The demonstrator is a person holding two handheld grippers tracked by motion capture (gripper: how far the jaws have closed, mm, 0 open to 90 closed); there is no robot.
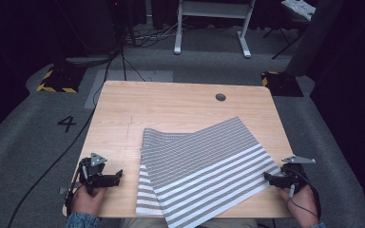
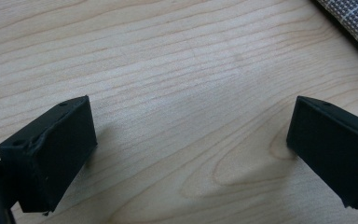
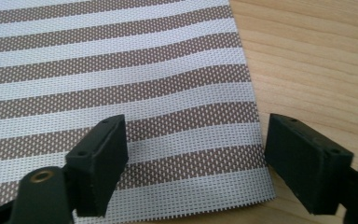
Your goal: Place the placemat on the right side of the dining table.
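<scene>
A grey-and-white striped woven mat (image 1: 202, 164) lies folded over itself on the wooden table (image 1: 171, 104), its near edge reaching the table's front. My right gripper (image 1: 268, 177) rests at the mat's right corner, open, with the corner of the mat (image 3: 177, 116) lying flat between and beyond its jaws, untouched by the pads. My left gripper (image 1: 119, 175) sits on bare wood left of the mat, open and empty. In the left gripper view a corner of the mat (image 2: 354, 18) shows at the top right, past that gripper (image 2: 191, 144).
A round cable hole (image 1: 220, 97) is near the table's far right. Beyond the table stand a white frame (image 1: 214, 23) and yellow-black striped floor blocks (image 1: 57, 78). A black cable (image 1: 76, 137) runs along the floor at the left.
</scene>
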